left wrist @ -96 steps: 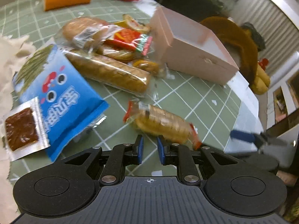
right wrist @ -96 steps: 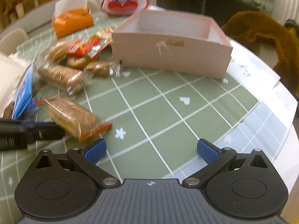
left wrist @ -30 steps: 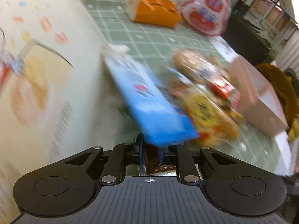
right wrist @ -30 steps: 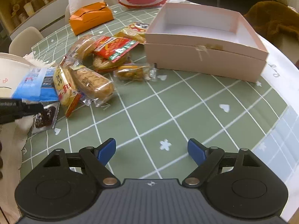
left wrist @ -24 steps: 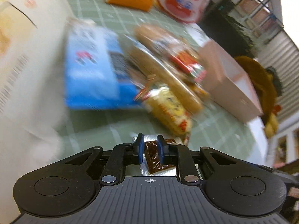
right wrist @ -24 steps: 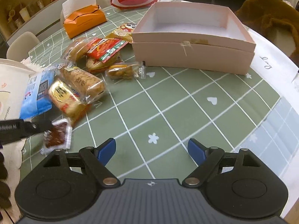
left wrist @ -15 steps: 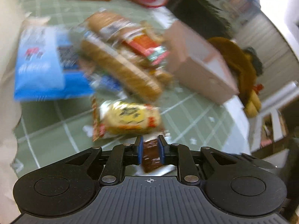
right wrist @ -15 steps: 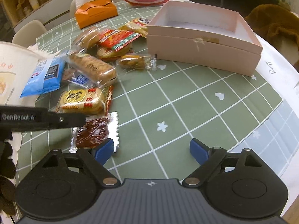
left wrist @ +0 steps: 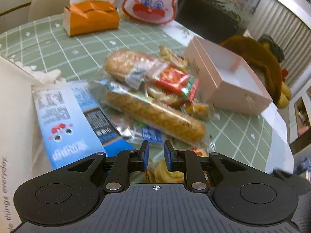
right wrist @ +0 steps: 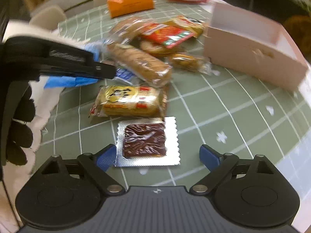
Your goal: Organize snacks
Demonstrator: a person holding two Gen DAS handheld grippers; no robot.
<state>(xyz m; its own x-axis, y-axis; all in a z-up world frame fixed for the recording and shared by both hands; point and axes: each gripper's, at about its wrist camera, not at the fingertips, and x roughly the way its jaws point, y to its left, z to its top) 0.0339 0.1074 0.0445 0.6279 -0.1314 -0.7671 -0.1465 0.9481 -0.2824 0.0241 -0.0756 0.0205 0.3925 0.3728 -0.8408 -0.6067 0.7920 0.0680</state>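
One pink box (right wrist: pixel 250 58) sits empty; right hand-held gripper (right wrist: pixel 157 156) gapes, left hand-held gripper (left wrist: pixel 156 155) closed.

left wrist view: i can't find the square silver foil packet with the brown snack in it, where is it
Observer: The square silver foil packet lies flat on the green checked tablecloth, just nearer the right wrist camera than the yellow-wrapped cake pack.
Operator: is the right gripper on it
Observer: No. The right gripper straddles it. Its jaws stand wide and have just been opening, and they are not closed on the packet.
Operator: and my left gripper
Observer: The left gripper shows at the left, past the cake pack and in front of the blue snack bag, holding nothing.
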